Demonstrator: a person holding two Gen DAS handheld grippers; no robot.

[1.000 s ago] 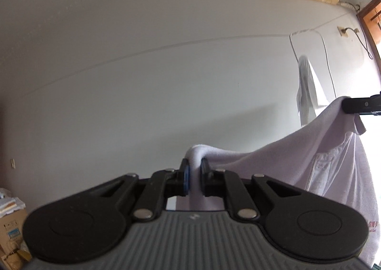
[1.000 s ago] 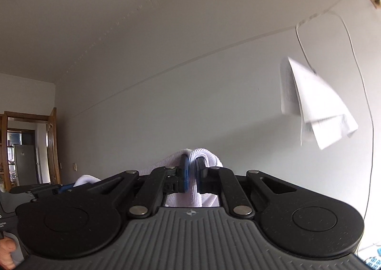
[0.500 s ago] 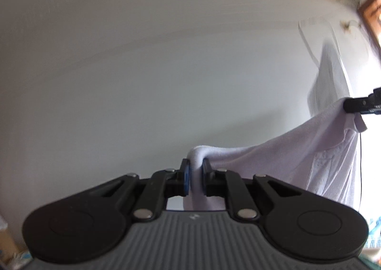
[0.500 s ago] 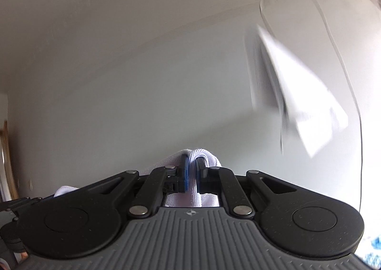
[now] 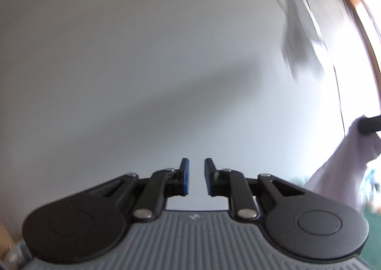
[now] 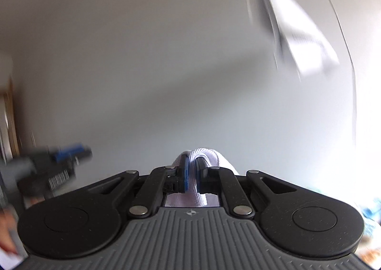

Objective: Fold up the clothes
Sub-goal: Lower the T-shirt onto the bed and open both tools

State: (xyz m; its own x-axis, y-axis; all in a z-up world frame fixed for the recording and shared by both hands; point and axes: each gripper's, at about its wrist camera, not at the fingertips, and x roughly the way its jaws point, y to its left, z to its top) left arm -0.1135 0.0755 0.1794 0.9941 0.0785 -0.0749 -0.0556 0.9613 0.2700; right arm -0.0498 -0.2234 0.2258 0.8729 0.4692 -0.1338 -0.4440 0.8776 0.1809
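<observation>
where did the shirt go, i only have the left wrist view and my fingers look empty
Observer: The right gripper is shut on the white shirt; a ribbed fold sits between its pads.
Operator: so is the left one holding anything
Observer: No. From the right wrist view the left gripper sits off to the side, blurred, with no cloth on it.
Operator: anything else near the shirt
Observer: A white sheet of paper hangs on the wall, above and to the right of the shirt.
</observation>
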